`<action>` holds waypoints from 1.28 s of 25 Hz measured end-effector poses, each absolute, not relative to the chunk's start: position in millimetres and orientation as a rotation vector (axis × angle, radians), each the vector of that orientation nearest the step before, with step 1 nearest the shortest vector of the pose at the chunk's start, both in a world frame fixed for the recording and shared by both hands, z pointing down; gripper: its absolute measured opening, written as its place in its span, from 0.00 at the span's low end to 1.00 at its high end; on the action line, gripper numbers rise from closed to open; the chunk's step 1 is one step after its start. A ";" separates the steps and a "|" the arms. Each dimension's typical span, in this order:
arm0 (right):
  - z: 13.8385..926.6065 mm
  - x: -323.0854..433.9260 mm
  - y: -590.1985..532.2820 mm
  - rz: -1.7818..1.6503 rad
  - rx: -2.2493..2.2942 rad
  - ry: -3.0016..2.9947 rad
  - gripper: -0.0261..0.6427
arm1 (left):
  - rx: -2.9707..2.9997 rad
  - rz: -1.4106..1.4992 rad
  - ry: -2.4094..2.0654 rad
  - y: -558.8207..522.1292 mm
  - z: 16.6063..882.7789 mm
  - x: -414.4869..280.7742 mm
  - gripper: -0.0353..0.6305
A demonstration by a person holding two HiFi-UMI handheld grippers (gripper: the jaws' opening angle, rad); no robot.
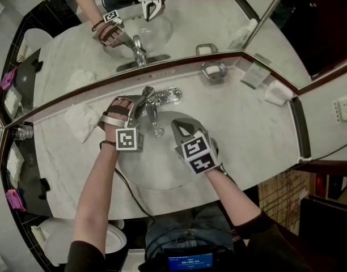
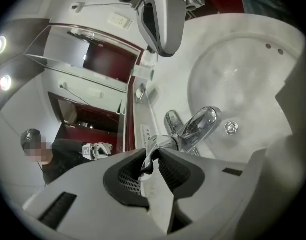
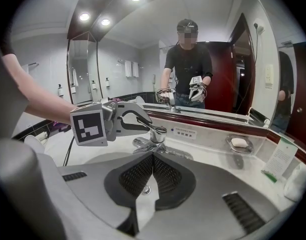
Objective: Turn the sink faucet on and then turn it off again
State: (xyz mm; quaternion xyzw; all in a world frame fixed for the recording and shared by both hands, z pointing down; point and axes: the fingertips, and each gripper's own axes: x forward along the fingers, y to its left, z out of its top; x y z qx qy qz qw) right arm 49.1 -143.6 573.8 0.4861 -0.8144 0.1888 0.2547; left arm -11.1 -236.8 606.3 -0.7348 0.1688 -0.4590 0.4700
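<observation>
Faucet handle point(image 2: 161, 144) pinched in left tongs point(image 2: 151, 155) (right tongs point(image 3: 153, 155) shut, apart)

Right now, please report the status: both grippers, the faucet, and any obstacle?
Left gripper shut on faucet handle. Right gripper shut, empty, above sink basin. No water seen running. Nothing in the way.

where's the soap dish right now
In the head view the soap dish sits on the counter by the mirror, right of the faucet.

L tool point(image 2: 152, 158) prob. tight on lever point(image 2: 164, 145); R tool point(image 3: 153, 156) closed
</observation>
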 end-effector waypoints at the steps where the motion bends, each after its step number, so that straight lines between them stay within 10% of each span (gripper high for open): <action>1: 575.1 48.9 -142.4 0.515 1.320 -2.211 0.07 | -1.803 -1.117 0.421 -236.0 605.2 -10.1 0.18; 32: 605.4 54.0 -133.3 0.547 1.319 -2.174 0.07 | -1.783 -0.964 0.733 -220.8 625.9 -22.4 0.14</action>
